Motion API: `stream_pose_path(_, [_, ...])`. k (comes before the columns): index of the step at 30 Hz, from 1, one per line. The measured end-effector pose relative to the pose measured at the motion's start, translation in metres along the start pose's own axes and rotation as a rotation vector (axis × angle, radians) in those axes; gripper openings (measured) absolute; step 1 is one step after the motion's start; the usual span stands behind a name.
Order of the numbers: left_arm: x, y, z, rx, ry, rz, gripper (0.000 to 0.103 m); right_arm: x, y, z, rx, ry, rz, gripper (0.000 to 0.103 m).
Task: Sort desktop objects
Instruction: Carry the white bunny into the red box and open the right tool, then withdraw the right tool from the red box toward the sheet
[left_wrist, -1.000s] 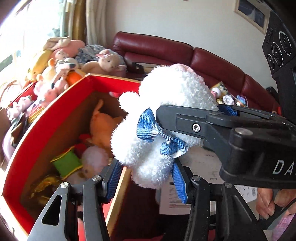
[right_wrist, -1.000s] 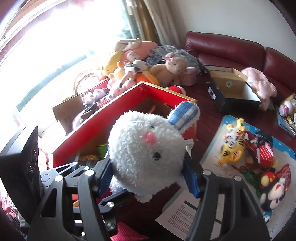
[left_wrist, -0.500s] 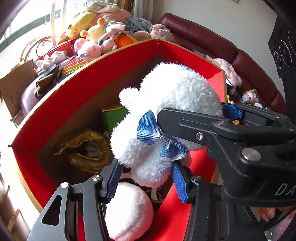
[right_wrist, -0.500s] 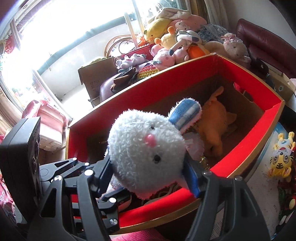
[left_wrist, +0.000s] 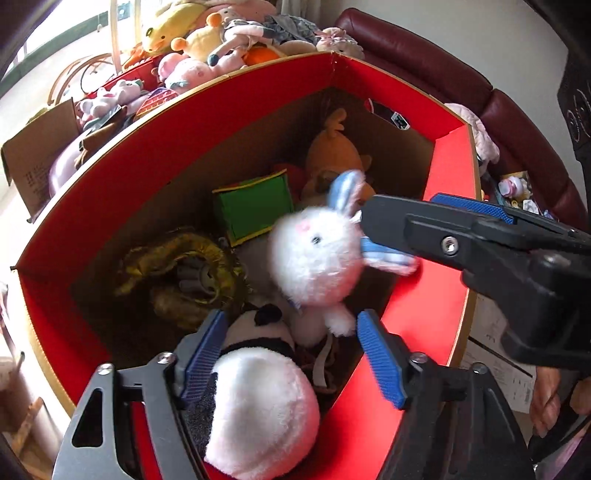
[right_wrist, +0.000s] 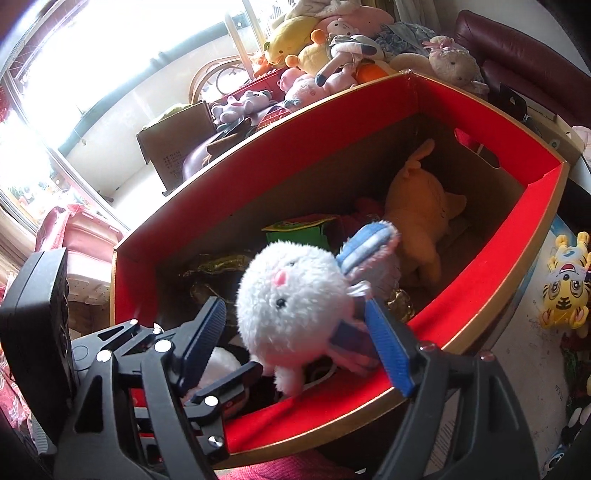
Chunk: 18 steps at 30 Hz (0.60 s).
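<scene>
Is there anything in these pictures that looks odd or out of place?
Yes. The white rabbit toy hangs in the air above the red box, not lying among the toys inside. Both hand-held grippers, left and right, are open. The rabbit looks blurred, and only its ear seems to touch a right finger.

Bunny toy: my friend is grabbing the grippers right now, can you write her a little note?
Left gripper: open, holding nothing, over the red box.
Right gripper: open. The bunny is loose between its fingers, above the box.
Done: orange plush, green block and panda lie in the box.
Left: let the bunny drop in, then probably fetch the tiger toy beside the box.
</scene>
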<state>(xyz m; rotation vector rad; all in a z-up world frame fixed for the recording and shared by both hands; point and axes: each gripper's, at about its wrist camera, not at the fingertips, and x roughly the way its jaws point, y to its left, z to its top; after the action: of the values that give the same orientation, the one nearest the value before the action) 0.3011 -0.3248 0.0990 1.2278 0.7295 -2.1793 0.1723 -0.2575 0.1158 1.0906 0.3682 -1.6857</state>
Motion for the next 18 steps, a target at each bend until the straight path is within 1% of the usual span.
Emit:
stream_pose_path(6, [-0.006, -0.006, 0.003, 0.001, -0.009, 0.008, 0.078, -0.017, -0.01, 0.001, 0.026, -0.044, -0.011, 0.08])
stream_pose_path(12, [-0.01, -0.023, 0.007, 0.037, -0.023, 0.019, 0.078, -0.029, -0.018, -0.007, 0.041, -0.065, -0.014, 0.08])
stream_pose_path(18, [-0.015, -0.046, 0.009, 0.081, -0.045, 0.022, 0.078, -0.049, -0.03, -0.013, 0.053, -0.114, -0.041, 0.08])
